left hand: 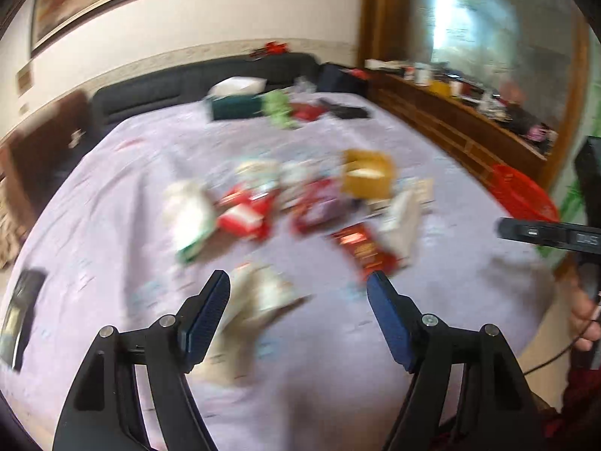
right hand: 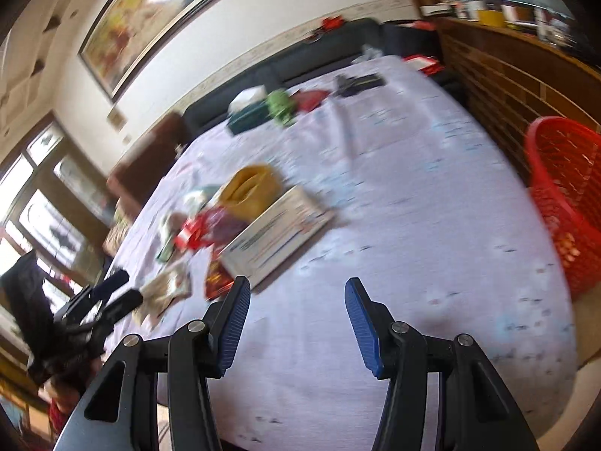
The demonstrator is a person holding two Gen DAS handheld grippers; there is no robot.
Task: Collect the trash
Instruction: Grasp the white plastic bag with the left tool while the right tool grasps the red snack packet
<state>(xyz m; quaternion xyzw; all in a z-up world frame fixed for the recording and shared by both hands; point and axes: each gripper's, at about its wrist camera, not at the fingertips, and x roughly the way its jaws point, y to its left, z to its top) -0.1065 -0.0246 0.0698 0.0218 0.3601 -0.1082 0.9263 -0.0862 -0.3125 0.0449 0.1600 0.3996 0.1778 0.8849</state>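
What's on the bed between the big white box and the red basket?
Nothing: the right wrist view shows only bare purple bedsheet between the white box and red basket.

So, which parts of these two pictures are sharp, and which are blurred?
Left wrist view: the left tongs are sharp, while the packets on the bed are smeared by motion. Right wrist view: the right tongs are crisp, the white box and red basket are softly blurred, and straight lines bend near the rim.

Left tool (left hand: 298,282) empty, fingers apart; right tool (right hand: 298,289) likewise.
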